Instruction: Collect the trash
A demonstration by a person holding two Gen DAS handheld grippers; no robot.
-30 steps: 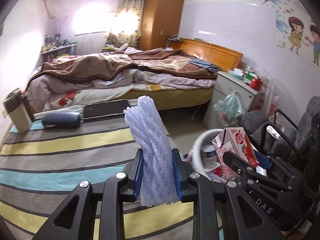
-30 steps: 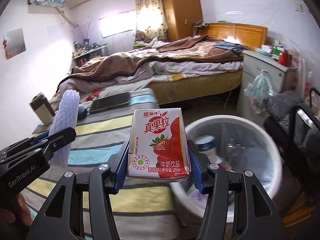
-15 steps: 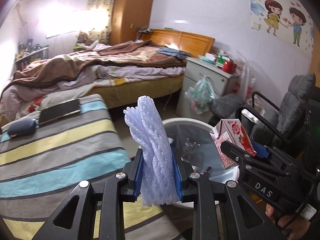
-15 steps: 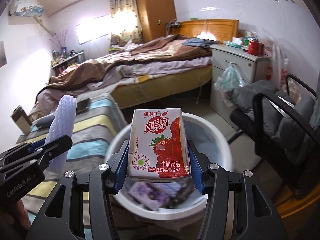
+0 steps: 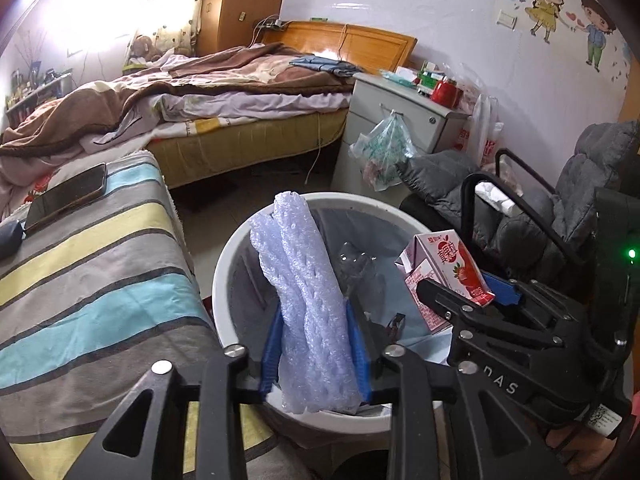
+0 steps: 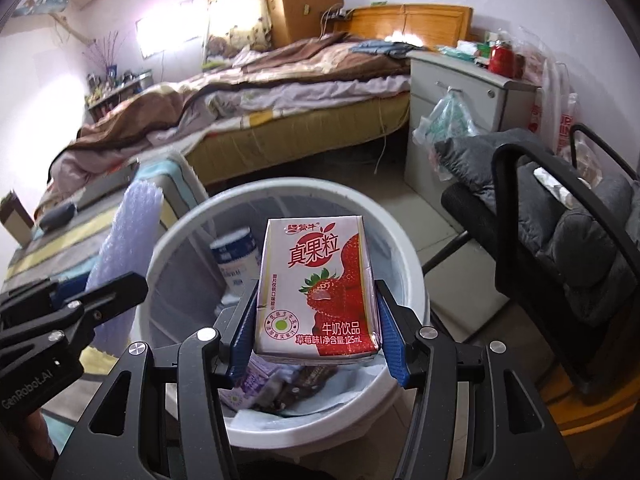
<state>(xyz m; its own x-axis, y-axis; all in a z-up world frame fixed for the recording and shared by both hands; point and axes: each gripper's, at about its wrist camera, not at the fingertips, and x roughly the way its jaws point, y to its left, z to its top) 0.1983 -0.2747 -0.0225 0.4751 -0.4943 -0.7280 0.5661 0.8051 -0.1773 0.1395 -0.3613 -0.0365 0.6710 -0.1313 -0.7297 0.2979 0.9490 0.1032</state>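
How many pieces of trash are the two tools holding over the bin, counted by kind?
Foam wrap, in the left tool as it opens: 1
Strawberry milk carton, gripped by the right tool: 1
Total: 2, both above the white bin.
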